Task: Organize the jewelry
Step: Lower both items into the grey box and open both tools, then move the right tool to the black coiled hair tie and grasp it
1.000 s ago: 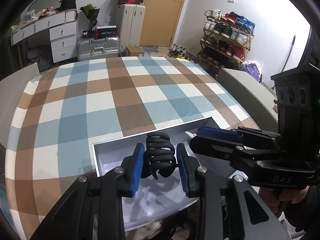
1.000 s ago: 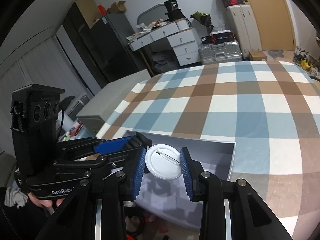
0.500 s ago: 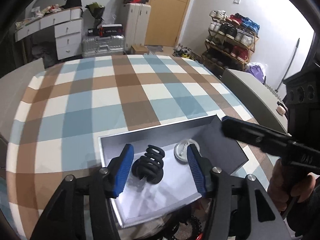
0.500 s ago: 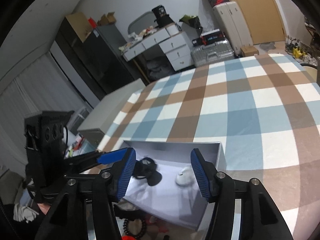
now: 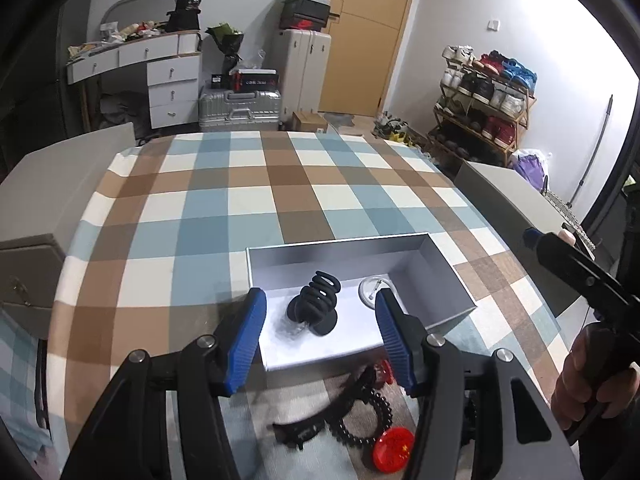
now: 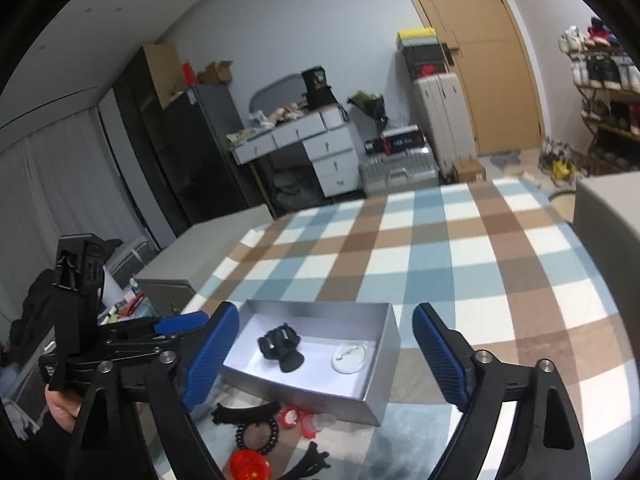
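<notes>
With both the left tool [image 5: 320, 334] and right tool [image 6: 324, 354] spread empty above the box [image 5: 344, 248], the near beads [image 5: 362, 420] and clips could snag together when picked.

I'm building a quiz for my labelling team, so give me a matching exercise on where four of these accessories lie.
Things:
1. black hair claw
2. white round badge
3. black bead bracelet
4. red round badge

Places:
A. on the cloth, nearest the camera, beside the bracelet
B. in the silver box, right part
C. in the silver box, left part
D. on the cloth, in front of the box

Pairs: 1-C, 2-B, 3-D, 4-A
</notes>
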{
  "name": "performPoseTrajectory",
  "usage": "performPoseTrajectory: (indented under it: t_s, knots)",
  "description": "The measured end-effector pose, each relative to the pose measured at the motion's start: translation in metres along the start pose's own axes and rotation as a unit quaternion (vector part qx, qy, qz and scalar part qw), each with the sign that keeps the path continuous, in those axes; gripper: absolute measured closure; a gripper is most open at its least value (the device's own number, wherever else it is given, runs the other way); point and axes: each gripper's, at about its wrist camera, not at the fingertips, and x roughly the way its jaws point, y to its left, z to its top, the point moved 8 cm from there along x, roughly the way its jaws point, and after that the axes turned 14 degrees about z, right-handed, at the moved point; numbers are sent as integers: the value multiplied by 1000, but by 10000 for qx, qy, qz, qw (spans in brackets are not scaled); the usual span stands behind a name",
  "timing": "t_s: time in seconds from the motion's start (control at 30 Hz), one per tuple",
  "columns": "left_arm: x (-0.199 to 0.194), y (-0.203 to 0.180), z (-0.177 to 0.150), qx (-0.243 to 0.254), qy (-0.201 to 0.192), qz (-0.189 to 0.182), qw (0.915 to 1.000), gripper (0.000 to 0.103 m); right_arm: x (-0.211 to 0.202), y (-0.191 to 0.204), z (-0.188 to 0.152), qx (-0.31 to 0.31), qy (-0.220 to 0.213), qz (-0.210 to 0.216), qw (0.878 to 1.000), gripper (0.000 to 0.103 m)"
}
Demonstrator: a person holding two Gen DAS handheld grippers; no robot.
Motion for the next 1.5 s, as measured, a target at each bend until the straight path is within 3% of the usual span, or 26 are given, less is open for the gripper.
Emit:
performPoseTrajectory:
  t_s: [0.17,0.27,0.4,0.57,0.67,1.03,1.13,1.33,1.43,1.5]
  knots:
    - [-16,3,0,-121,-267,183,9994,44,-17,15,4,-305,-237,-97,9992,0]
    - [-25,5,-3,-216,-408,240,9986,42,-30,21,4,-466,-458,-285,9975,0]
    - [-31,0,-10,-185,-512,242,9982,20,-40,24,-5,-459,-425,-201,9978,0]
    - [-30,-3,-27,-86,-577,286,9979,18,-46,21,-36,-531,-105,-165,9984,0]
    - [-30,-4,-42,-260,-498,207,9982,7,-47,16,-60,-536,192,-186,9982,0]
    - [-35,-6,-85,-359,-171,250,9989,7,-30,1,-128,179,1101,205,9935,0]
    - [-35,-4,-94,-413,-42,241,9988,7,-24,-5,-138,212,1367,108,9903,2]
    - [-34,-2,-103,-389,50,251,9989,7,-18,7,-157,-483,1866,82,9812,7]
    - [-32,0,-104,-423,108,259,9987,7,-11,9,-162,-875,2083,-104,9741,17]
    - [-32,1,-105,-443,133,246,9986,7,-9,9,-163,-1059,2152,-172,9707,32]
